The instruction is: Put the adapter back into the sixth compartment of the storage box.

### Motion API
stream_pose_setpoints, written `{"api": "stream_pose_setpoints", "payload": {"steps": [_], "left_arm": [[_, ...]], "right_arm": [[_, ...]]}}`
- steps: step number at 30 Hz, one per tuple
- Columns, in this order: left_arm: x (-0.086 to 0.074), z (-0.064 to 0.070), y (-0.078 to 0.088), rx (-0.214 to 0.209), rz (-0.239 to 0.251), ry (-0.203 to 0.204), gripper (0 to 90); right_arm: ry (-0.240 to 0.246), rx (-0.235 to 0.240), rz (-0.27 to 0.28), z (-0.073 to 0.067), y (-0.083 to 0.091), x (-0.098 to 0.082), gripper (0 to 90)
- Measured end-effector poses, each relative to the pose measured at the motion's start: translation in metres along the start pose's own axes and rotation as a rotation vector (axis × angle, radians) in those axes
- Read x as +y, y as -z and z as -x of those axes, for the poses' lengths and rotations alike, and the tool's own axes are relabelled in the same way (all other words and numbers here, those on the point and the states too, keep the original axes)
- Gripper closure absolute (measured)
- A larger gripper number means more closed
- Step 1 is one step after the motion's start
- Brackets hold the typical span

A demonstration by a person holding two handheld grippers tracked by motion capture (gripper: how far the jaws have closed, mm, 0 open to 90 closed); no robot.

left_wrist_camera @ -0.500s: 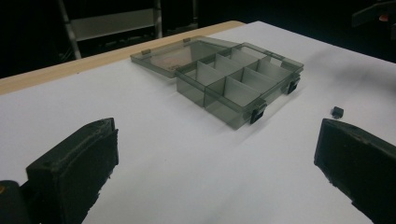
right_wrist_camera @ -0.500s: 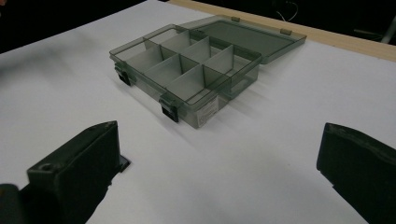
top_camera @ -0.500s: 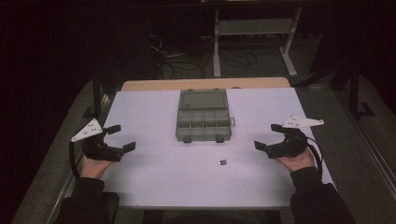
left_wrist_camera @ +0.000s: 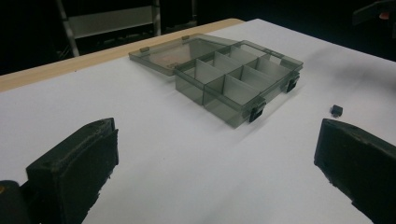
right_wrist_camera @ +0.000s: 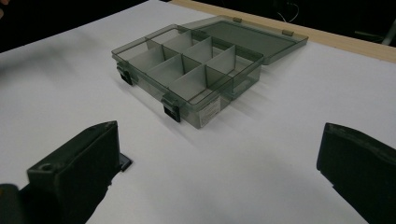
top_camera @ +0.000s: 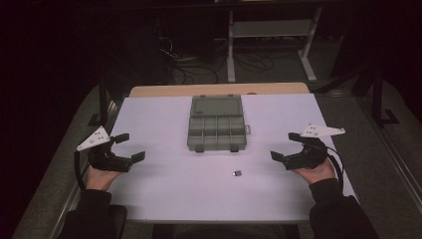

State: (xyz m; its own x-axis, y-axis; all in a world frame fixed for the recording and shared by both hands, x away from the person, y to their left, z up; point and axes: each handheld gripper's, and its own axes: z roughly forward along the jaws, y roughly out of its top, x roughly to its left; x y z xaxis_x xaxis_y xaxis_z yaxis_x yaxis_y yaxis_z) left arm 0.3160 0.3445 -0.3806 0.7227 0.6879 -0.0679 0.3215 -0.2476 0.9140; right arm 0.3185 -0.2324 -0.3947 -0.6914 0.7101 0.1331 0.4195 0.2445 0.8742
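A white counter stood in a dark room. At frame centre sat a grey compartment box, lid open and lying flat behind it. Just below it lay a small dark piece. The left claw at lower left and the right claw at lower right were both spread apart, holding nothing.

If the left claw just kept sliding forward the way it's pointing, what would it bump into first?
Probably the open compartment box: it lies ahead of the left claw, between its wide-open jaws. The small black piece sits off to the side, likely missed.
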Motion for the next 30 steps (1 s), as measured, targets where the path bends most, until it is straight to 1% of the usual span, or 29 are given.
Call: {"api": "stream_pose_setpoints", "payload": {"steps": [8, 10, 12, 15, 16, 19, 24, 25, 30], "left_arm": [[0.0, 0.002, 0.002, 0.007, -0.01, 0.004, 0.0], [0.001, 0.001, 0.002, 0.002, -0.009, 0.006, 0.0], [0.001, 0.002, 0.001, 0.006, -0.008, -0.008, 0.0], [0.002, 0.003, 0.001, 0.004, -0.01, -0.009, 0.0], [0.006, 0.005, -0.001, 0.0, -0.025, -0.025, 0.0], [0.011, 0.007, -0.003, -0.002, -0.047, -0.053, 0.0], [0.014, 0.007, -0.005, -0.015, -0.063, -0.055, 0.0], [0.016, 0.007, -0.008, -0.029, -0.076, -0.049, 0.0], [0.024, 0.012, -0.012, -0.043, -0.088, -0.082, 0.0]], "right_arm": [[-0.003, -0.007, 0.001, 0.001, 0.002, -0.001, 0.0], [-0.005, -0.006, 0.0, 0.001, 0.002, -0.001, 0.0], [-0.004, -0.004, -0.002, 0.002, 0.001, -0.001, 0.0], [-0.002, -0.002, -0.004, 0.001, 0.001, -0.001, 0.0], [-0.002, 0.0, -0.005, 0.001, 0.001, -0.001, 0.0], [-0.003, 0.002, -0.005, 0.001, 0.001, -0.001, 0.0], [-0.004, 0.002, -0.005, 0.001, 0.001, -0.001, 0.0], [-0.002, 0.003, -0.006, 0.001, 0.001, -0.001, 0.0], [-0.002, 0.004, -0.006, 0.001, 0.001, -0.001, 0.0]]}}
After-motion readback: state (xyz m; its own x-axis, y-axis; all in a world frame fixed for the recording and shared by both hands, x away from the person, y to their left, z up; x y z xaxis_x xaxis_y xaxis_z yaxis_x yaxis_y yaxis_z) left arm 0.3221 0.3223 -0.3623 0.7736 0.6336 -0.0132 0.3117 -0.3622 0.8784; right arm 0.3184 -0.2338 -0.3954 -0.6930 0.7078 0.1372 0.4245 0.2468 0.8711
